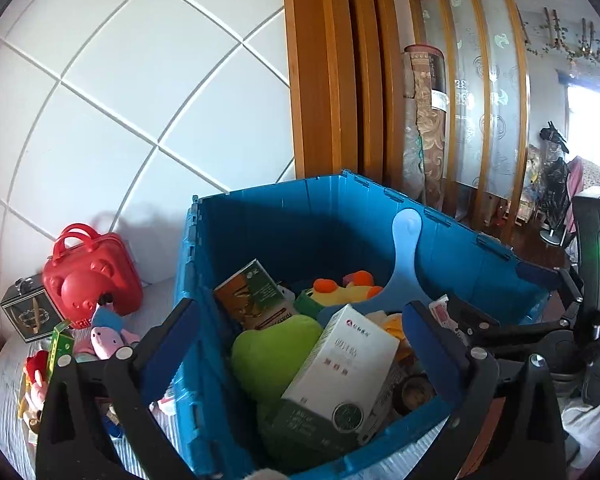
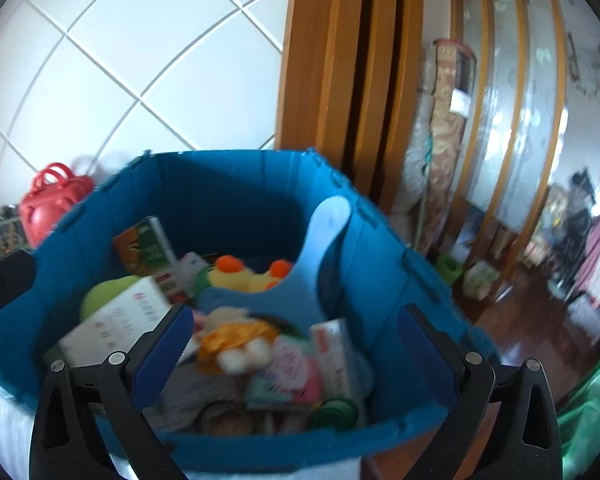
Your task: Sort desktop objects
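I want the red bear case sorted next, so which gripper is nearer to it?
Left. The left gripper hangs over the blue crate's left wall, beside the red bear case; the right gripper is farther right.

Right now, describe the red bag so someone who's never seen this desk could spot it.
Find the big blue crate against the white tiled wall. Left of it, outside it on the desk, stands the red bag: glossy hard plastic, two looped handles, a moulded bear face. Beside it are a small dark box and pink plush toys.

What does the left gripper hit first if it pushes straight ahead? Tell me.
Probably the white medicine box, lying tilted on top of the pile in the blue crate. It sits right between the open jaws of the left gripper; the green plush is just beside it. Depth is uncertain.
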The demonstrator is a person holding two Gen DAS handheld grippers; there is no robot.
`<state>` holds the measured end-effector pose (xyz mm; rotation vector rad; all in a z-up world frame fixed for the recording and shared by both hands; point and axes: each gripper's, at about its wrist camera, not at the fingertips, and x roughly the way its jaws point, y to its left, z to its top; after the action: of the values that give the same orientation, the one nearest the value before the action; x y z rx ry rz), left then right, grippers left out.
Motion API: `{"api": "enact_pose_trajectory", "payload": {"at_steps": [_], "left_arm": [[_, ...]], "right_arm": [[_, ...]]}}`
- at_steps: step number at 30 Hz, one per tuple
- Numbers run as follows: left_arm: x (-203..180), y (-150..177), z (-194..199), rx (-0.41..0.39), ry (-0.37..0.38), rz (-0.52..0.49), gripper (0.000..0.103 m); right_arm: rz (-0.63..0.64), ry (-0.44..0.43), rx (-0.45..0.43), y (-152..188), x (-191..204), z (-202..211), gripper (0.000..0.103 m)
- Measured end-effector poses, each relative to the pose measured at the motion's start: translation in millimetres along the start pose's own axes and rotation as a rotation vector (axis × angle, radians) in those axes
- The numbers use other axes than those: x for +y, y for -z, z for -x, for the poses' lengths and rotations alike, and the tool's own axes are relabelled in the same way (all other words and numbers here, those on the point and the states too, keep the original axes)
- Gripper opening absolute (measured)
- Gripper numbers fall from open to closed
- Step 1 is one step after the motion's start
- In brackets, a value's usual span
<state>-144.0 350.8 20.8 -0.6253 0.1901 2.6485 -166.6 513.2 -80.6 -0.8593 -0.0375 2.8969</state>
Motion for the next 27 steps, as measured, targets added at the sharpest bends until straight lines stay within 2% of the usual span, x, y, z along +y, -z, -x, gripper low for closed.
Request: {"api": "enact_pose_trajectory", "payload": {"at_steps": [5, 9, 14, 18, 27], "left_arm": [[23, 5, 15, 0.05, 0.072, 0.046, 0.102], [32, 10, 28, 0.066, 0.051, 0.014, 0.102], [39, 16, 43, 0.057, 0.03, -0.023, 0.102], [50, 20, 54, 0.053, 0.065, -0.016, 0.102], [69, 23, 67, 0.046, 0.081, 0.007, 0.102]], "right_arm": [[-0.034, -0.01, 0.033, 3, 16, 23, 0.103], [-0.024, 0.007, 0.029, 5, 35, 46, 0.103], [-0.005, 0.091, 0.036, 9, 56, 66, 0.103], [-0.028, 0.126, 0.032, 11, 62, 77, 0.103], [-0.044, 0.15, 0.04, 15, 74, 93, 0.103]]}}
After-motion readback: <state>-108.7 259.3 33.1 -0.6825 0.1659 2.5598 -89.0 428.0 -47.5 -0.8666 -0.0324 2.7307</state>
